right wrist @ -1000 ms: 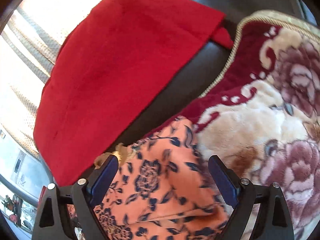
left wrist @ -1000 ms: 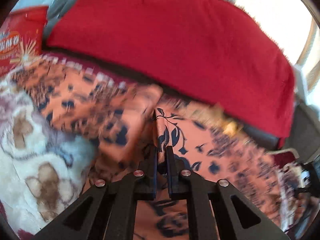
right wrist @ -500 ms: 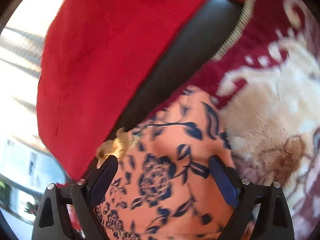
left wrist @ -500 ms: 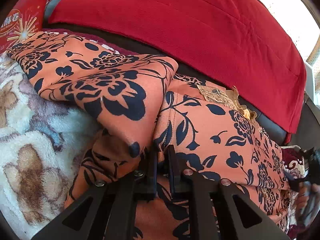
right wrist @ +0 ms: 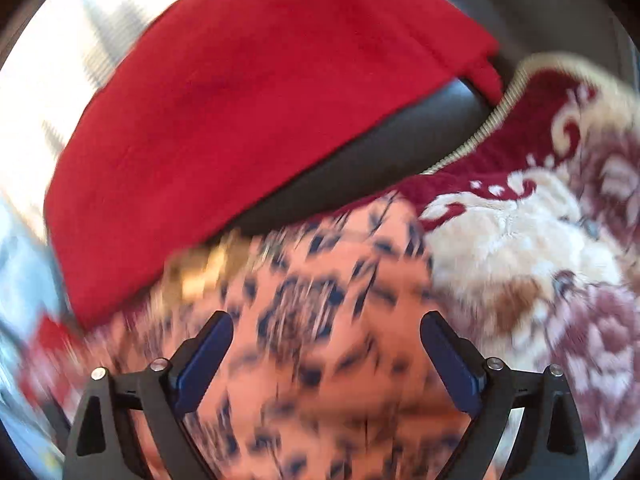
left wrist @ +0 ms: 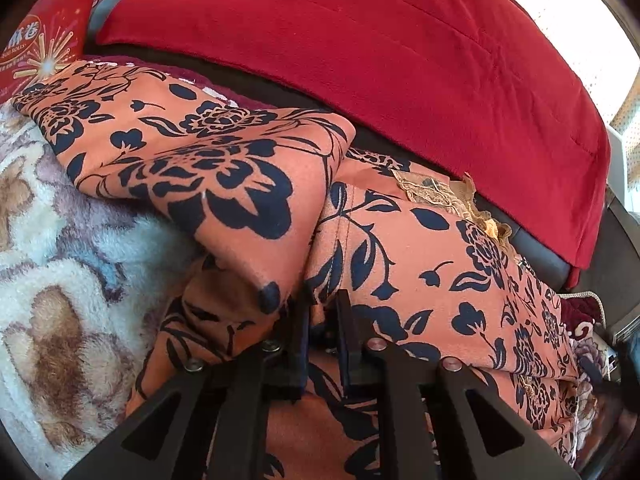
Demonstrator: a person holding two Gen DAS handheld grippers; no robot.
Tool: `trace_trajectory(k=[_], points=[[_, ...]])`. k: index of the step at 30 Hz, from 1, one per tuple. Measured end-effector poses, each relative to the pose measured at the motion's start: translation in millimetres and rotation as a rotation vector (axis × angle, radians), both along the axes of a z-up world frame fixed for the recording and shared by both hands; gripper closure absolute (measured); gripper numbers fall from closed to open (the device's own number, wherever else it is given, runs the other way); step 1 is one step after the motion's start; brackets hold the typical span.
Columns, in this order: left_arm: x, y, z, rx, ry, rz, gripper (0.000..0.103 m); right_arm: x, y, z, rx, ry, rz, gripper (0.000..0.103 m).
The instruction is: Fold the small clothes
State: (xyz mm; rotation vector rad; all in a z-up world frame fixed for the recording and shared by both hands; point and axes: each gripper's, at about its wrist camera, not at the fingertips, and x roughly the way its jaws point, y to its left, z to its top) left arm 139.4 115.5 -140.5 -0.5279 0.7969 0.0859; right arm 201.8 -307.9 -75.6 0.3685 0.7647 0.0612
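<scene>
An orange garment with dark blue flowers [left wrist: 400,240] lies on a plush blanket, with one part folded over to the left [left wrist: 200,160]. A gold lace collar [left wrist: 440,196] shows at its far edge. My left gripper [left wrist: 322,304] is shut on a fold of the orange garment near its middle. My right gripper [right wrist: 326,332] is open and empty, just above the garment's right end [right wrist: 320,320]. The right wrist view is blurred by motion.
A red blanket [left wrist: 380,48] drapes over a dark leather sofa back [right wrist: 380,152] behind the garment. The cream and maroon flowered blanket [right wrist: 540,260] covers the seat. A red snack box [left wrist: 44,48] stands at the far left.
My left gripper has lowered with its fold, and the garment has settled flat with one part folded over. My right gripper stays open and is swinging over the garment's right end.
</scene>
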Motion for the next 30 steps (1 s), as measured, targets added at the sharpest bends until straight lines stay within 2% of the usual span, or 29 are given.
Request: trace_trajectory(k=[2,4,5,6,7,8,10,12,14,15,19,21,22,26,30], points=[[0.7,-1.0,1.9,0.008,0.007,0.001,0.090,-14.4,28.8,-15.9,-0.145,0.013,0.070,0.000],[3.4,-5.6,8.8,0.052,0.039,-0.005,0.083,-11.5,41.2,-41.9,-0.237,0.114,0.117,0.000],[4.4,-8.5,14.0,0.082,0.057,-0.016,0.065,-8.9,42.5,-40.7,-0.254,0.114,0.111,0.000],[3.8,-11.6,20.3,0.104,0.069,-0.032,0.034,-6.1,41.9,-38.3,-0.251,0.117,0.103,0.000],[-0.2,-14.1,29.6,0.099,0.064,-0.052,0.021,-3.4,41.5,-39.6,-0.255,0.124,0.102,0.000],[-4.6,-14.9,35.3,0.094,0.052,-0.049,0.015,-3.0,42.0,-39.1,-0.258,0.116,0.101,0.000],[-19.4,-16.1,52.6,0.115,0.016,-0.018,0.015,9.9,42.4,-32.3,-0.253,0.111,0.099,0.000],[-30.3,-15.5,65.6,0.151,0.011,-0.008,0.015,-2.2,40.5,-32.8,-0.248,0.099,0.101,0.000],[-41.3,-10.6,77.7,0.176,0.005,0.003,0.015,4.1,39.5,-25.9,-0.249,0.094,0.097,0.000],[-48.4,-5.9,84.5,0.197,-0.002,0.015,0.015,5.3,44.7,-36.1,-0.250,0.091,0.097,0.000],[-65.4,19.9,95.0,0.242,-0.009,0.042,0.014,-12.2,37.8,-41.9,-0.243,0.081,0.098,0.000],[-69.6,42.7,92.7,0.200,-0.011,0.051,0.014,-13.2,36.9,-42.0,-0.242,0.079,0.099,0.000],[-72.7,60.6,90.4,0.147,-0.028,0.062,0.014,-12.9,37.2,-42.4,-0.241,0.078,0.097,0.000],[-77.1,146.5,70.6,-0.166,-0.087,0.170,0.015,-12.5,37.4,-42.2,-0.237,0.075,0.097,0.000],[-63.4,230.9,57.2,-0.297,-0.105,0.331,0.016,-13.5,37.2,-42.4,-0.226,0.065,0.091,0.000]])
